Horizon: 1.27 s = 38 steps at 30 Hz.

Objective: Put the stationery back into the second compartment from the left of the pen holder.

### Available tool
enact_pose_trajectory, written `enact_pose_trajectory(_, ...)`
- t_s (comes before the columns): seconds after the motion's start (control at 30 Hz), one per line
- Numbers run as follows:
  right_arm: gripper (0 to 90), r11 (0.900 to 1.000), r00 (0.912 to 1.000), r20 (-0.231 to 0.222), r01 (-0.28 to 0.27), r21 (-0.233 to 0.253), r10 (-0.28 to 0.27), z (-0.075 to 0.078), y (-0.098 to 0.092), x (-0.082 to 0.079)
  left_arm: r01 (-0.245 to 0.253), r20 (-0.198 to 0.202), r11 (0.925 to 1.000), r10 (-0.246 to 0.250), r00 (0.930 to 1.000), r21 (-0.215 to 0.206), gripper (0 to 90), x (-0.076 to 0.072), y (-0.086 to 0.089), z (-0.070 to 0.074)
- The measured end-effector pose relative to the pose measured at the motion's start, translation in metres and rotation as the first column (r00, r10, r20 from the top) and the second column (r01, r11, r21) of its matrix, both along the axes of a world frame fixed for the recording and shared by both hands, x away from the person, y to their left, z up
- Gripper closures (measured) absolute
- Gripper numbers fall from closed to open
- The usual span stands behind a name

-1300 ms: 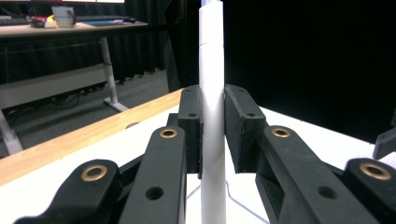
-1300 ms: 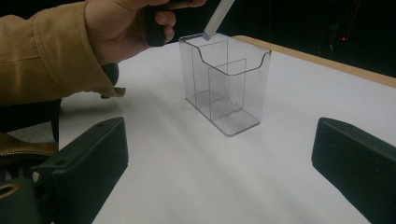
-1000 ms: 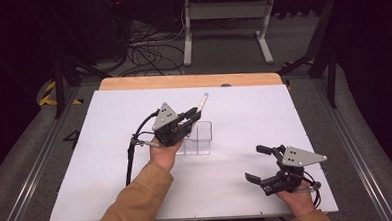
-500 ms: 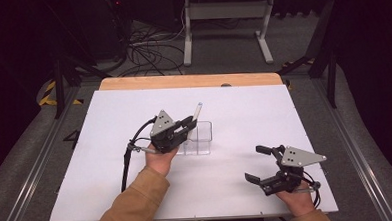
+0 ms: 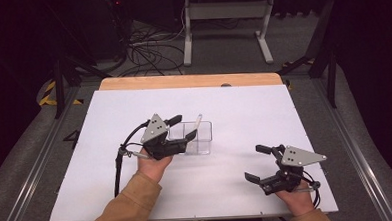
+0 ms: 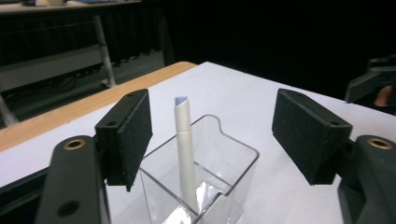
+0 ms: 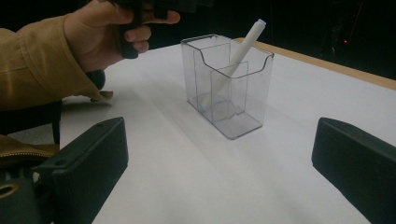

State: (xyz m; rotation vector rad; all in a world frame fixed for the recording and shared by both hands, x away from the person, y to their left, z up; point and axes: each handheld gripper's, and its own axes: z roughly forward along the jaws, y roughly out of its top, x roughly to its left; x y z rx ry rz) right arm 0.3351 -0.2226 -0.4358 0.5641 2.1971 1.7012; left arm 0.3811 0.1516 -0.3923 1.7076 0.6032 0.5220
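Left gripper point(image 6: 212, 140) open above the clear holder point(image 5: 196, 138).
Its jaws stand apart, off the white pen point(image 6: 186, 154) leaning inside the holder mid-table; right gripper point(image 5: 260, 163) open, near right.

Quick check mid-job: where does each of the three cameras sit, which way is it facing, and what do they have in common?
High view: above the person's side, looking forward and down on the white table; both forearms, left gripper, right gripper.
Left gripper view: between its open jaws, down at the pen in the clear holder.
Right gripper view: low across the table, open jaws, the other hand.
All share holder and pen.
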Motion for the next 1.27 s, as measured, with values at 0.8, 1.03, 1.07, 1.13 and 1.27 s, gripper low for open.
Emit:
enact_pose_trajectory(0.8,2.7,1.000,0.9997,0.010,0.022,-0.006,-0.022,-0.001,0.000,-0.004,0.055,0.012,0.9950,-0.056,0.9983,0.084,5.2,-0.054,0.067,0.007)
enact_pose_trajectory(1.03,2.5,1.000,0.9997,0.009,0.025,-0.005,-0.025,-0.002,0.000,-0.005,0.037,-0.054,0.9966,-0.033,0.9980,0.074,4.0,-0.074,0.106,-0.016)
enact_pose_trajectory(1.07,2.4,1.000,0.9997,0.009,0.024,-0.007,-0.024,-0.002,0.000,-0.004,0.030,-0.056,0.9968,-0.026,0.9981,0.074,4.0,-0.074,0.110,-0.019)
enact_pose_trajectory(1.13,2.4,1.000,0.9998,0.006,0.021,-0.009,-0.021,-0.003,0.001,-0.004,0.023,-0.078,0.9977,-0.019,0.9968,0.063,3.2,-0.073,0.116,-0.021)
enact_pose_trajectory(1.27,2.4,1.000,0.9998,0.008,0.020,-0.014,-0.020,-0.004,0.001,-0.003,0.024,-0.125,0.9996,-0.022,0.9919,0.015,1.0,-0.071,0.125,-0.025)
